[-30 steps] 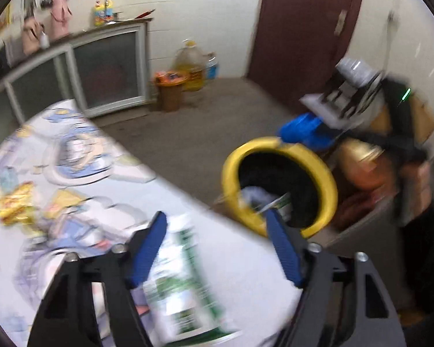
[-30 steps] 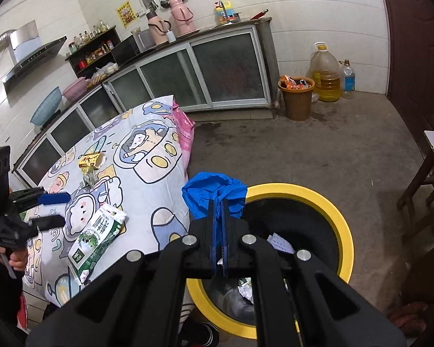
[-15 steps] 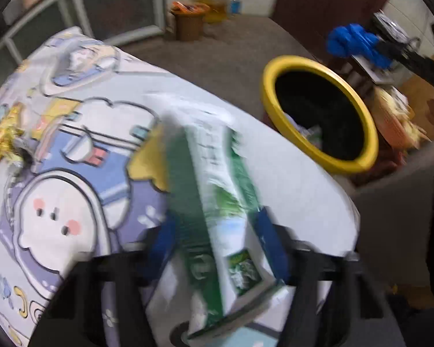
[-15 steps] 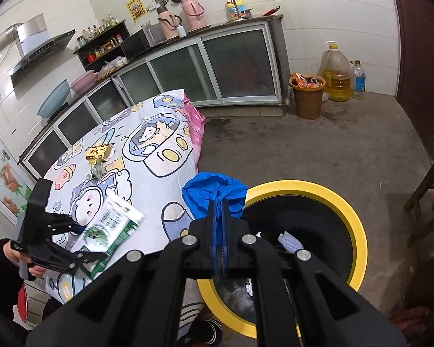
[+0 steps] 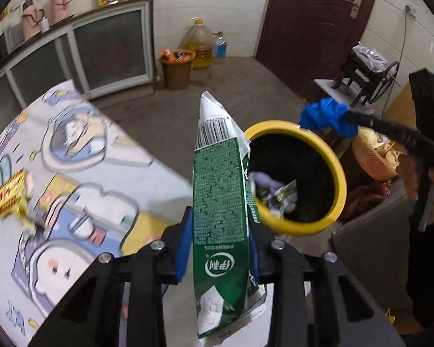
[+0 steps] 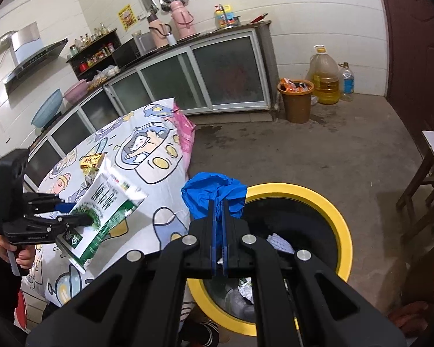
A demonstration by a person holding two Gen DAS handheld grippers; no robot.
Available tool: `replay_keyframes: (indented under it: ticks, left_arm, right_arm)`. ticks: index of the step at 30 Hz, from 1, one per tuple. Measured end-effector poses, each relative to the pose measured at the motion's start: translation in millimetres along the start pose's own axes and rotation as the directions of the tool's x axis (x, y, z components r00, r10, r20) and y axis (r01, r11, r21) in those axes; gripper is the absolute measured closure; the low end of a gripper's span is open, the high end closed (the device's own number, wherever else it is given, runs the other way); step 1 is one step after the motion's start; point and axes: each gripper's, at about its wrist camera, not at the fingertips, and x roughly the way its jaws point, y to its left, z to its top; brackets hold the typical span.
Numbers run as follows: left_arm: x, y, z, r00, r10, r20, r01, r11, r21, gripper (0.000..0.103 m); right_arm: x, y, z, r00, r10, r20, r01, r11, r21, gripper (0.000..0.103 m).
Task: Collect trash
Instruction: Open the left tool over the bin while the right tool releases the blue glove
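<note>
A green and white milk carton [image 5: 220, 190] hangs above the edge of the cartoon-print table [image 5: 72, 173], upright between the blue pads of my left gripper [image 5: 219, 231], whose jaws are closing on it. From the right wrist view the same carton [image 6: 107, 202] is tilted in the left gripper [image 6: 72, 214] over the table [image 6: 147, 144]. My right gripper [image 6: 217, 202] is shut on a crumpled blue plastic piece [image 6: 214, 188] just over the near-left rim of the yellow-rimmed black bin [image 6: 341, 231]. The bin [image 5: 338, 173] holds several wrappers. A yellow wrapper [image 5: 10, 193] lies on the table.
A brown bucket full of trash [image 6: 296, 104] and a large oil jug [image 6: 324, 81] stand by the glass-front cabinet [image 6: 225, 75]. A wooden stool [image 6: 431, 167] is right of the bin. An orange basket [image 5: 373, 156] sits beyond the bin. A dark red door [image 5: 312, 20] is at the back.
The left gripper's jaws have come together on the milk carton and lifted it off the table, standing it upright. The right gripper has stayed over the bin's rim with the blue plastic.
</note>
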Motion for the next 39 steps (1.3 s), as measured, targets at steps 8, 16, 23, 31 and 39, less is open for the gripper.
replay_keyframes:
  ticks: [8, 16, 23, 31, 39]
  left_arm:
    - [41.2, -52.2, 38.8, 0.998, -0.064, 0.009, 0.063, 0.997, 0.037, 0.073]
    - [93.8, -81.1, 53.2, 0.995, -0.093, -0.021, 0.094, 0.995, 0.017, 0.072]
    - [109.6, -89.3, 57.5, 0.994, -0.105, -0.029, 0.105, 0.994, -0.009, 0.072]
    - [95.7, -81.7, 57.9, 0.996, -0.090, 0.027, 0.091, 0.995, -0.045, 0.023]
    - [42.5, -14.6, 22.9, 0.996, -0.027, 0.089, 0.035, 0.995, -0.090, 0.017]
  right_arm:
    - [7.2, -27.2, -11.2, 0.994, -0.104, -0.034, 0.105, 0.994, 0.043, 0.099]
    - [29.8, -51.5, -35.5, 0.984, -0.132, -0.120, 0.144, 0.984, 0.103, 0.099]
    - [38.5, -65.7, -42.0, 0.975, -0.152, -0.164, 0.176, 0.975, 0.138, 0.098]
    - [41.9, -77.9, -48.3, 0.954, -0.223, -0.198, 0.252, 0.958, 0.135, 0.042]
    - [34.1, -66.9, -51.0, 0.965, -0.210, -0.160, 0.228, 0.968, 0.104, 0.044]
